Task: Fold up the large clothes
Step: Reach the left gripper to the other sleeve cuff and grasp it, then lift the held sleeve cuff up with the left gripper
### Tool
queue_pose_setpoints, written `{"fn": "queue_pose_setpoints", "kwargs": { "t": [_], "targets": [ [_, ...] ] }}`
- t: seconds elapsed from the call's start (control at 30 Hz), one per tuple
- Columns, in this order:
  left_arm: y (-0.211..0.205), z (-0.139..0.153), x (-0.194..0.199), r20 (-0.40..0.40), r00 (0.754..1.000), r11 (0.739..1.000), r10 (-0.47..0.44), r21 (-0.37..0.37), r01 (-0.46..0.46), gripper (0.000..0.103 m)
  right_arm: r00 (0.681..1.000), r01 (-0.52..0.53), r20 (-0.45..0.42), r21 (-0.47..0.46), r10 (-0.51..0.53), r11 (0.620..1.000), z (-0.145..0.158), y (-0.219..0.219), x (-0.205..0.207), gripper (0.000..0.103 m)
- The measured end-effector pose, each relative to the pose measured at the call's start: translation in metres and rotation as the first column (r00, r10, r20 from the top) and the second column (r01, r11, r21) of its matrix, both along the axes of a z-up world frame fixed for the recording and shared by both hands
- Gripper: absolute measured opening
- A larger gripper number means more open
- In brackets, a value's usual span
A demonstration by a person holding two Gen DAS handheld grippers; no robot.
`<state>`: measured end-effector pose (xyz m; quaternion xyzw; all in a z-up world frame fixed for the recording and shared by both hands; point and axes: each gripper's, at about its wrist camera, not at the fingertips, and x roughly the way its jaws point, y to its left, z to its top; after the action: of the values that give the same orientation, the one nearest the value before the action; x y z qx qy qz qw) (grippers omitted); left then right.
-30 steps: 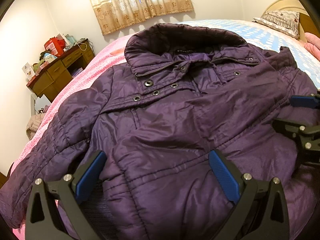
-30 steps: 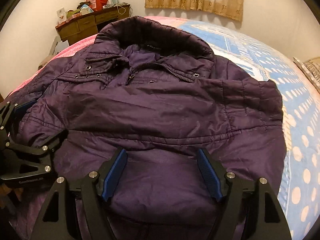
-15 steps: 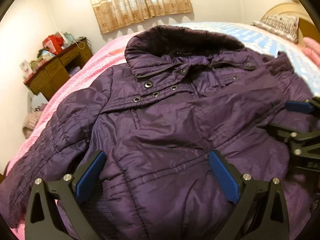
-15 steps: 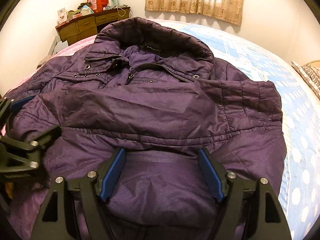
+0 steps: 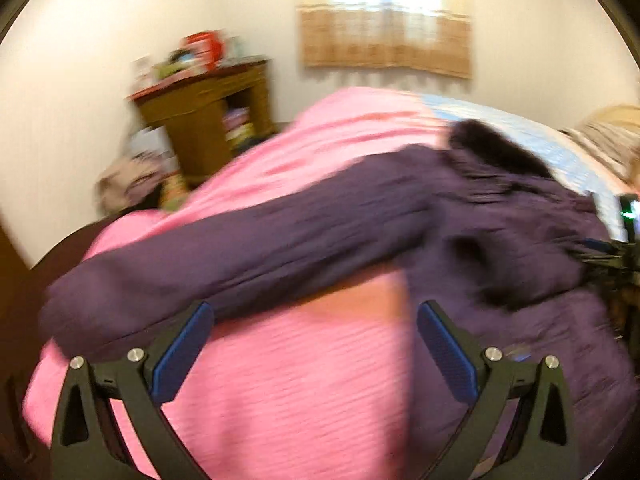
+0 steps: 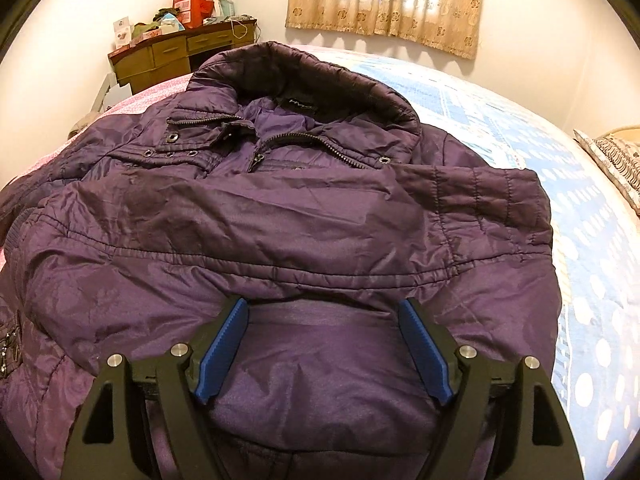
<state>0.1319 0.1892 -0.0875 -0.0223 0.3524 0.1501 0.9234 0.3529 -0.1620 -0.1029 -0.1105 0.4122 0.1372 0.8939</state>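
A dark purple quilted jacket [image 6: 300,220] lies front up on the bed, collar away from me, its right sleeve folded across the chest. My right gripper [image 6: 322,306] hovers over the lower hem, jaws opening, with hem fabric bulging between the blue pads but not pinched. In the blurred left wrist view the jacket's left sleeve [image 5: 240,248] stretches out sideways over the pink blanket [image 5: 320,392]. My left gripper [image 5: 316,312] stands open just short of that sleeve, with only blanket between its fingers. The right gripper [image 5: 604,254] shows at that view's right edge.
A cluttered wooden desk [image 6: 172,56] stands against the far wall at left, beside a curtained window [image 6: 384,0]. The bed's right half carries a blue dotted sheet [image 6: 580,280], with a patterned pillow [image 6: 620,160] at the far right. Clothes lie heaped on the floor [image 5: 132,184] by the desk.
My left gripper has swung left off the jacket's body to the outstretched sleeve over the pink blanket, and is gone from the right wrist view. The right gripper stayed put, jaws slightly wider.
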Motion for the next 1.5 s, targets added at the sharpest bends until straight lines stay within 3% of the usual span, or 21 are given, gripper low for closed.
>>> {"fn": "queue_pose_setpoints", "kwargs": {
  "t": [0.17,0.27,0.33,0.43,0.53,0.57,0.8,0.9,1.0,1.07,1.1,1.27,1.5],
  "targets": [
    [0.093,-0.003,-0.050,0.004,0.981,0.981,0.192,-0.029,-0.192,0.103,1.000,0.004,0.011,-0.015,-0.004,1.000,0.001,0.002,-0.002,0.079],
    [0.143,-0.010,-0.068,0.006,0.963,0.950,0.270,-0.162,-0.266,0.103,1.000,0.007,0.020,-0.026,-0.007,1.000,0.001,0.002,-0.003,0.080],
    [0.171,-0.020,-0.075,0.013,0.949,0.900,0.314,-0.322,-0.293,0.103,1.000,0.010,0.026,-0.034,-0.009,0.999,0.001,0.003,-0.003,0.080],
    [0.198,-0.040,-0.081,0.028,0.936,0.772,0.350,-0.575,-0.271,0.103,0.999,0.014,0.034,-0.049,-0.012,0.999,0.001,0.004,-0.004,0.081],
    [0.200,-0.050,-0.076,0.067,0.937,0.700,0.342,-0.684,-0.206,0.103,0.999,0.017,0.040,-0.059,-0.015,0.998,0.001,0.005,-0.004,0.082],
    [0.199,-0.051,-0.071,0.074,0.939,0.689,0.337,-0.699,-0.193,0.103,0.999,0.018,0.041,-0.061,-0.015,0.998,0.001,0.006,-0.005,0.082],
    [0.208,-0.058,-0.039,0.046,0.932,0.684,0.358,-0.693,-0.229,0.103,0.999,0.017,0.041,-0.060,-0.014,0.998,0.001,0.005,-0.004,0.082],
    [0.214,-0.058,-0.032,0.044,0.925,0.693,0.377,-0.676,-0.250,0.102,0.999,0.017,0.041,-0.059,-0.015,0.998,0.001,0.005,-0.005,0.082],
    [0.221,-0.067,-0.025,0.018,0.917,0.675,0.400,-0.682,-0.281,0.090,0.999,0.017,0.041,-0.060,-0.015,0.998,0.001,0.005,-0.005,0.082],
    [0.225,-0.075,-0.022,-0.003,0.914,0.660,0.405,-0.691,-0.295,0.073,0.999,0.017,0.041,-0.060,-0.014,0.998,0.001,0.005,-0.004,0.083],
    [0.225,-0.076,-0.024,0.007,0.913,0.662,0.407,-0.691,-0.290,0.072,0.999,0.017,0.041,-0.060,-0.014,0.998,0.001,0.005,-0.005,0.083],
    [0.225,-0.071,-0.022,0.081,0.924,0.693,0.374,-0.686,-0.221,0.036,0.999,0.017,0.042,-0.060,-0.014,0.998,0.002,0.005,-0.005,0.083],
    [0.215,-0.020,-0.035,0.239,0.912,0.781,0.333,-0.611,-0.125,0.030,0.999,0.017,0.039,-0.058,-0.014,0.998,0.002,0.006,-0.004,0.083]
  ]
}}
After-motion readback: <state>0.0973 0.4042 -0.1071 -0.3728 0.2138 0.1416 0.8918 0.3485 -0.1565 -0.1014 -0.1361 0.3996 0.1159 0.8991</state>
